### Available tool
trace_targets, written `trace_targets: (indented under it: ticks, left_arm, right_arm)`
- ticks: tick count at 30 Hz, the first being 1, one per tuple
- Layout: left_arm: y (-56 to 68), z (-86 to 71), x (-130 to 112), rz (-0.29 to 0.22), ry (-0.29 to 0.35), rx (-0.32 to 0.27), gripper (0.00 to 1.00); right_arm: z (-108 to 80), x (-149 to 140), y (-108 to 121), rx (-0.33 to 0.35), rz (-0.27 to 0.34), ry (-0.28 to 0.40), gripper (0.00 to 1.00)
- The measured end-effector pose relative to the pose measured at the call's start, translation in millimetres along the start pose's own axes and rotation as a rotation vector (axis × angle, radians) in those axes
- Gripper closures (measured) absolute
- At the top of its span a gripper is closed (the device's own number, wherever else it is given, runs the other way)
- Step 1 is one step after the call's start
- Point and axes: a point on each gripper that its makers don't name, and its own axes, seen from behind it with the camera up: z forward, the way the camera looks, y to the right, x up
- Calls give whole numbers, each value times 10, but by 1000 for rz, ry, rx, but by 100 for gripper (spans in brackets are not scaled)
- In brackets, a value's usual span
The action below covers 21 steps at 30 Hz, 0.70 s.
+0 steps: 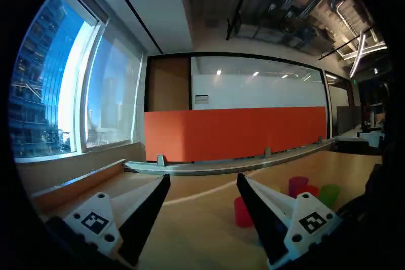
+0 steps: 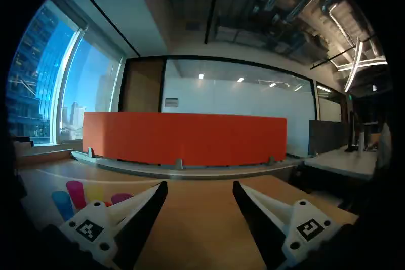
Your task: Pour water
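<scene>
Left claw (image 1: pixel 202 179) is spread wide open, gripping nothing, just table (image 1: pixel 202 234) wood showing through the gap. In the left gripper view the cups are all in the lower right of the frame. A red cup (image 1: pixel 242 213) is the nearest one, tucked right up against the inner edge of the right finger (image 1: pixel 263 219), which hides its right side. Further back, above that finger, there's a magenta cup (image 1: pixel 297 184), a green cup (image 1: pixel 329 195) and a sliver of a yellow cup (image 1: pixel 274 188). They all look upright, though the finger covers most of their bases.

Right claw (image 2: pixel 200 185) is the same deal: fingers well apart, holding nothing. In the right gripper view the cups sit in the lower left of the frame: blue cup (image 2: pixel 63 205) farthest left, then a pink cup (image 2: pixel 76 194), the yellow one, and a purple cup (image 2: pixel 121 197) poking up just behind the left finger (image 2: pixel 126 214). That finger blocks the lower parts of them.

Other stuff around: an orange divider (image 1: pixel 233 133) runs across the middle of both views, standing on a grey rail (image 1: pixel 212 167) along the table's far edge. A big window (image 1: pixel 50 92) fills the left side, with towers outside. Bare pipes (image 1: pixel 304 6) and a light strip (image 1: pixel 360 54) are in the upper right. Another desk (image 2: pixel 339 161) sits at mid right of the right gripper view. Whatever's on it is too small to make out.
</scene>
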Motion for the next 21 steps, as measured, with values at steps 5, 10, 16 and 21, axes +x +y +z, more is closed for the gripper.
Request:
trace_targets:
  ticks: [5, 10, 16, 21]
  left_arm:
    - [-25, 15, 6, 33, 0, 17, 3]
    - [-26, 46, -78, 55, -1, 33, 2]
    - [-12, 93, -238, 38, -11, 40, 2]
    - [-6, 122, -379, 14, -24, 41, 2]
  right_arm:
    - [8, -41, -6, 6, 6, -21, 0]
    - [19, -17, -12, 7, -14, -30, 0]
    - [23, 52, 11, -5, -23, -27, 0]
    - [22, 59, 51, -23, -13, -32, 0]
